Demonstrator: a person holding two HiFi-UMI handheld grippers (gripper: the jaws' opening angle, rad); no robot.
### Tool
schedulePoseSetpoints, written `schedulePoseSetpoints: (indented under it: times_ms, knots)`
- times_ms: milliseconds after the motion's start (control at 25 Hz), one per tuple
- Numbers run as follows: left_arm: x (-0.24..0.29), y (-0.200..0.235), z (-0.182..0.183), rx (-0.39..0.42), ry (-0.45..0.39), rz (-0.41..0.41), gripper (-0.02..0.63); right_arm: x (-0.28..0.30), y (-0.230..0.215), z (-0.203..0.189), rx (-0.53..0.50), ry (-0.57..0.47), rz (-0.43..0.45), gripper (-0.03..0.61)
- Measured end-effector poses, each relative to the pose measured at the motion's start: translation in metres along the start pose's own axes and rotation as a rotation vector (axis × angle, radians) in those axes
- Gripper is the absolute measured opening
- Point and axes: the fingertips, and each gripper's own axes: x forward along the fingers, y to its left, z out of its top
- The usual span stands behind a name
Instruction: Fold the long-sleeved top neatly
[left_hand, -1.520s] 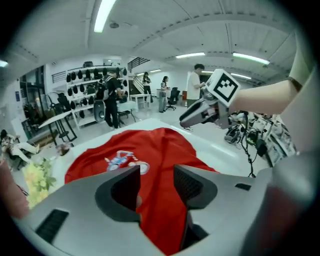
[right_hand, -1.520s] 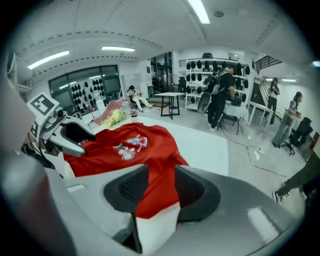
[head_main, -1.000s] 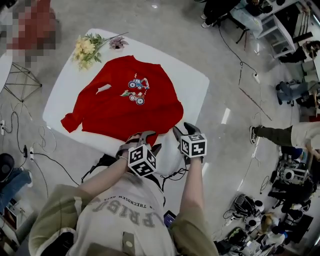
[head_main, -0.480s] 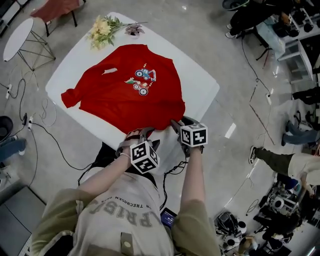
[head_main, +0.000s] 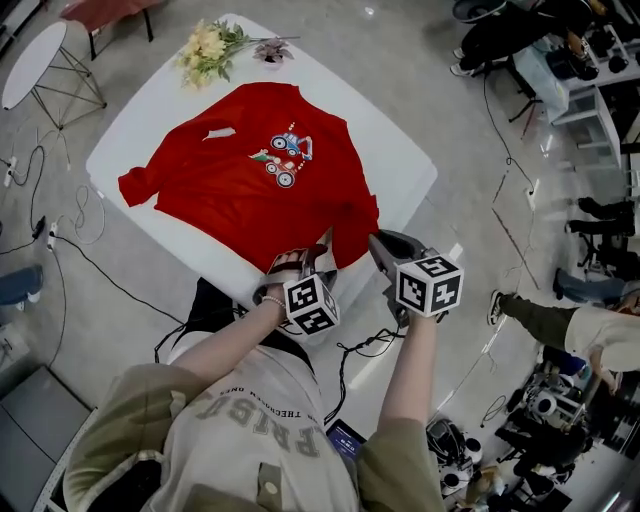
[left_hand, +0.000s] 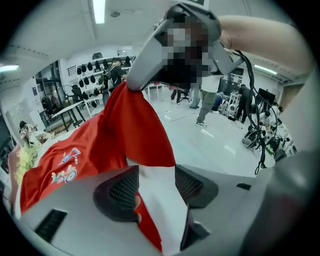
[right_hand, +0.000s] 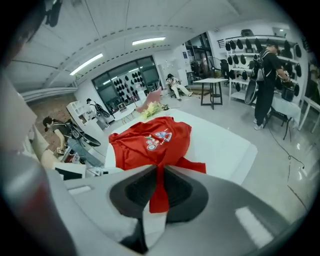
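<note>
The right gripper (right_hand: 159, 187) has its jaws closing on a thin fold of the red top (head_main: 250, 200). The pads pinch the cloth between them. The left gripper (left_hand: 156, 182) has its jaws apart. White table shows in the gap, and a red edge of the top lies along one pad without being squeezed.

The biggest thing is the white table (head_main: 400, 170). The top lies spread out on it, front side up. Its near corner is lifted off the table in the right gripper. That pinch is hard to see in the head view. The left gripper view shows it from below, with the cloth hanging down like a tent. A blurry patch covers part of the right gripper there.

The person's grey shirt (head_main: 250, 440) has big letters, maybe "PRIS". The arms hide part of them, and the line under them is too small to read.

One sleeve (head_main: 137, 187) reaches the table's left edge. The other sleeve can't be picked out.

A bunch of flowers (head_main: 210, 48) lies at the far corner, just past the collar. In the left gripper view the picture's edge cuts it off.

The chest has a little picture (head_main: 282, 160) with wheels and no words on it. A small white patch (head_main: 218, 133) sits near the collar, too small to read.
</note>
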Motion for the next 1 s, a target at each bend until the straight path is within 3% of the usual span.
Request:
schedulePoseSetpoints:
  times_ms: [120,280,320,360,400,520,600,720,840,1000]
  knots:
    - [0.002,-0.013,0.018,-0.052,-0.057,-0.075,0.229,-0.009,0.023,0.014,0.012,-0.011,0.060,0.043]
    - [0.003,-0.016,0.030,-0.084,-0.104,-0.095,0.222,-0.005,0.051,0.017,0.052,-0.007,0.155,0.043]
    - [0.002,-0.014,0.030,-0.094,-0.113,-0.095,0.179,-0.003,0.055,0.015,0.062,-0.007,0.170,0.043]
    - [0.000,-0.010,0.029,-0.104,-0.122,-0.099,0.087,-0.001,0.055,0.014,0.061,-0.009,0.173,0.043]
    - [-0.004,-0.008,0.028,-0.116,-0.126,-0.113,0.032,0.000,0.053,0.012,0.046,-0.013,0.161,0.043]
    - [-0.019,0.005,0.014,-0.193,-0.126,-0.185,0.028,0.002,0.038,0.003,-0.011,-0.014,0.105,0.077]
    - [-0.032,0.024,0.002,-0.279,-0.127,-0.210,0.028,0.005,0.023,-0.013,0.020,0.007,0.090,0.219]
    - [-0.048,0.060,-0.018,-0.385,-0.110,-0.212,0.028,0.020,-0.009,-0.042,0.052,0.062,0.003,0.227]
    - [-0.054,0.086,-0.031,-0.439,-0.088,-0.216,0.028,0.044,-0.021,-0.065,-0.123,0.163,-0.070,0.227]
    - [-0.053,0.103,-0.040,-0.457,-0.060,-0.232,0.027,0.077,0.002,-0.069,-0.377,0.277,-0.003,0.229]
